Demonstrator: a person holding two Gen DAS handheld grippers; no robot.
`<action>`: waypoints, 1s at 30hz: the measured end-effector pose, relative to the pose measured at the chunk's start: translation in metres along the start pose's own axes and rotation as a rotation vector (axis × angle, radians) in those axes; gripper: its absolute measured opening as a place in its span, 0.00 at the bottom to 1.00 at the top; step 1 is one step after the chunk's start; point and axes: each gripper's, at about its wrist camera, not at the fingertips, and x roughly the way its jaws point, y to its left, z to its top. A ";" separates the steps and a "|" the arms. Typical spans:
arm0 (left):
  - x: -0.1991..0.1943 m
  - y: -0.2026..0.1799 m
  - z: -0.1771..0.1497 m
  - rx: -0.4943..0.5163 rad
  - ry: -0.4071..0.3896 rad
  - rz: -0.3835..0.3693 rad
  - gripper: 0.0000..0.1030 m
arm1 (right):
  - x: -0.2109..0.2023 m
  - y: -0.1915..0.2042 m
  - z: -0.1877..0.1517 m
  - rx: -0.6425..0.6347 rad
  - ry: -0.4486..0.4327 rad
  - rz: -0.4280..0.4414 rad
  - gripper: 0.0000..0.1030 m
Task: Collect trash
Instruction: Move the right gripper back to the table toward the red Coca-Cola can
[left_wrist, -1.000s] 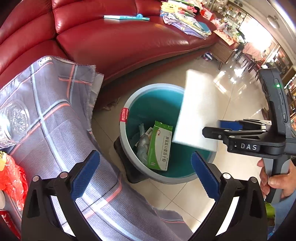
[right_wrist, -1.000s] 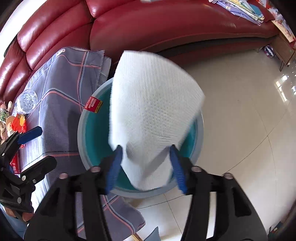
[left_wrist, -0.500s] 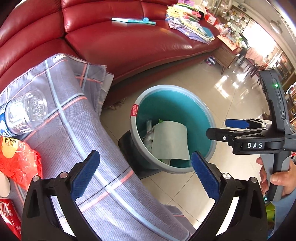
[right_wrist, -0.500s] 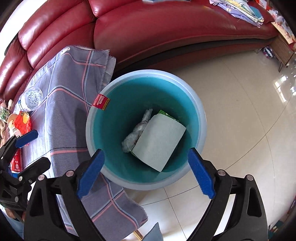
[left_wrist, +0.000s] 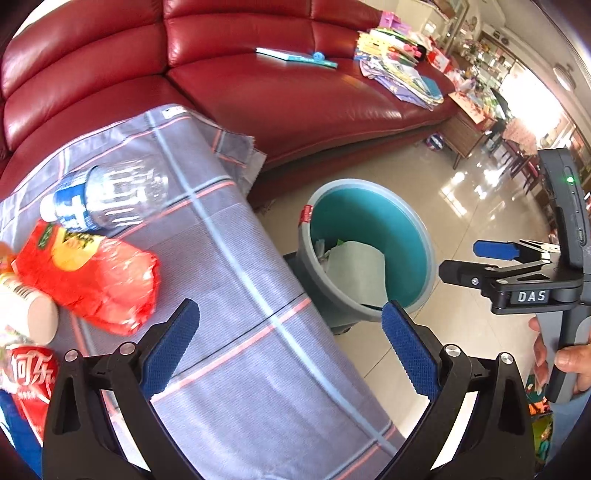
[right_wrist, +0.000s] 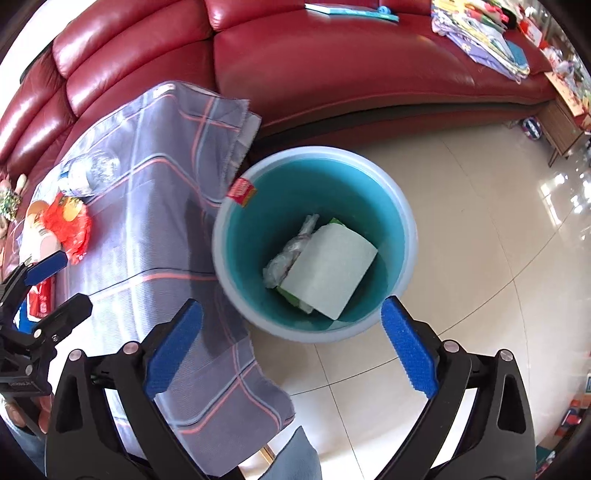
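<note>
a: where do the right tongs (right_wrist: 291, 347) stand?

b: over the near rim of the teal bin (right_wrist: 221, 258), pointing steeply down. the jaws are opening, almost as wide as they go, with nothing between the blue pads. the white paper sheet (right_wrist: 328, 271) lies flat at the bottom of the bin, on top of a green carton and beside a crumpled clear wrapper (right_wrist: 291, 251).

a: and the left tongs (left_wrist: 290, 345)?

b: spread wide too, empty, hanging above the near edge of the counter (left_wrist: 229, 280), which is draped in a grey plaid cloth. i judge they are placed there because the rest of the trash is on that side.

a: what is left?

b: on the far left of the cloth: a clear plastic bottle (left_wrist: 107, 197) lying on its side, a red snack bag (left_wrist: 92, 277) just in front of it, a paper cup (left_wrist: 26, 310) touching the bag, and a red can (left_wrist: 29, 376) nearest the edge.

a: room to move?

b: the bin sits on the floor just right of the cloth's hanging edge, close under the red sofa (left_wrist: 258, 85). the cloth between the trash and the bin is bare, so a carry across looks unobstructed; the overhanging cloth corner by the rim might snag.
</note>
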 end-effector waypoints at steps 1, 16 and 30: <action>-0.006 0.005 -0.003 -0.008 -0.005 0.004 0.96 | -0.005 0.008 -0.001 -0.016 -0.007 0.000 0.91; -0.093 0.106 -0.065 -0.128 -0.078 0.129 0.96 | -0.019 0.143 -0.023 -0.221 0.004 0.056 0.91; -0.131 0.249 -0.092 -0.284 -0.062 0.231 0.96 | 0.005 0.243 -0.019 -0.360 0.052 0.083 0.91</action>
